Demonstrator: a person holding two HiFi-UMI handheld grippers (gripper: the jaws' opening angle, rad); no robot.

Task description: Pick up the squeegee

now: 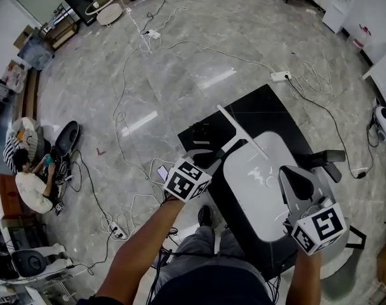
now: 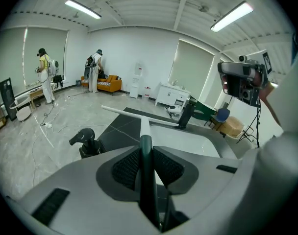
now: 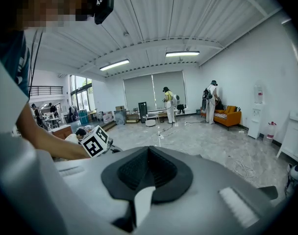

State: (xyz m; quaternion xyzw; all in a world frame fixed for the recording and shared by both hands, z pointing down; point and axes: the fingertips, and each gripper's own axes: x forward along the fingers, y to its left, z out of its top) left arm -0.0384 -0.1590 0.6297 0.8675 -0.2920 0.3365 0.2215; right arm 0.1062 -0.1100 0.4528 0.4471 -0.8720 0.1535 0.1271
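Currently the left hand-held gripper [image 1: 212, 156] [image 2: 145, 153] is clamping the dark handle of the white T-shaped squeegee [image 1: 240, 131] [image 2: 144, 124], jaws part-closed on it. The squeegee's bar is sitting out over the black tabletop [image 1: 269, 107]. The right hand-held gripper [image 1: 294, 178] [image 3: 148, 156] is hovering nearby, jaws together, holding nothing.

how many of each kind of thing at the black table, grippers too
grippers: 2 (left gripper, right gripper)
squeegee: 1, held by the left gripper
black spray bottle: 1
white tray: 1
dark green-and-black item at the tray's edge, kind unclear: 1
total: 6
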